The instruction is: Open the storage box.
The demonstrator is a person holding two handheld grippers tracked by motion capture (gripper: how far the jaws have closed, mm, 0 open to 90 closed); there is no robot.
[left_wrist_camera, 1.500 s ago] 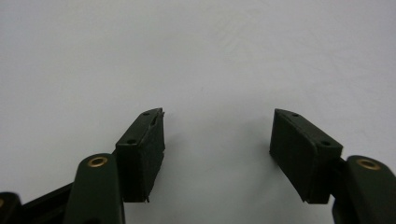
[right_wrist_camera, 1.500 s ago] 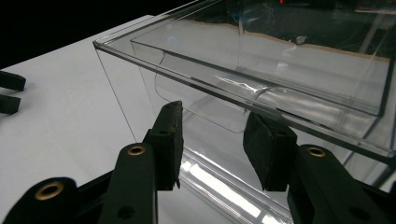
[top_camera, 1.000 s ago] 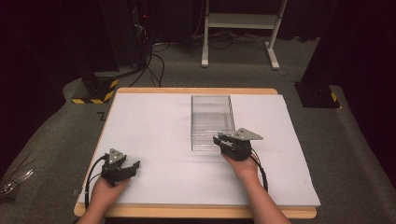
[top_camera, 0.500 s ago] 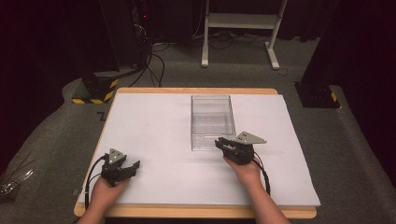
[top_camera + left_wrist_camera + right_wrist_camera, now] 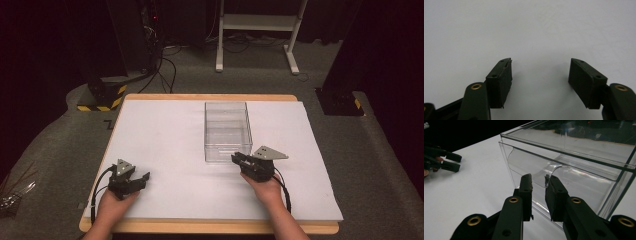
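A clear plastic drawer box [image 5: 227,131] stands in the middle of the white table top [image 5: 165,135]. My right gripper [image 5: 236,159] is at the box's near front face. In the right gripper view its jaws [image 5: 538,178] stand a narrow gap apart, open. The curved clear handle lip [image 5: 541,170] of the drawer front [image 5: 579,182] lies between their tips, close against the right-hand jaw. My left gripper [image 5: 144,178] rests near the table's front left, open wide over bare white surface [image 5: 540,71], with nothing between its jaws.
The wooden table edge [image 5: 210,227] runs along the front. Beyond the table are dark floor, cables [image 5: 165,65] and a white stand [image 5: 257,30]. The left gripper [image 5: 449,161] also appears far left in the right gripper view.
My right gripper has drawn back slightly toward the front edge, staying at the box's front face. The left gripper has not moved.
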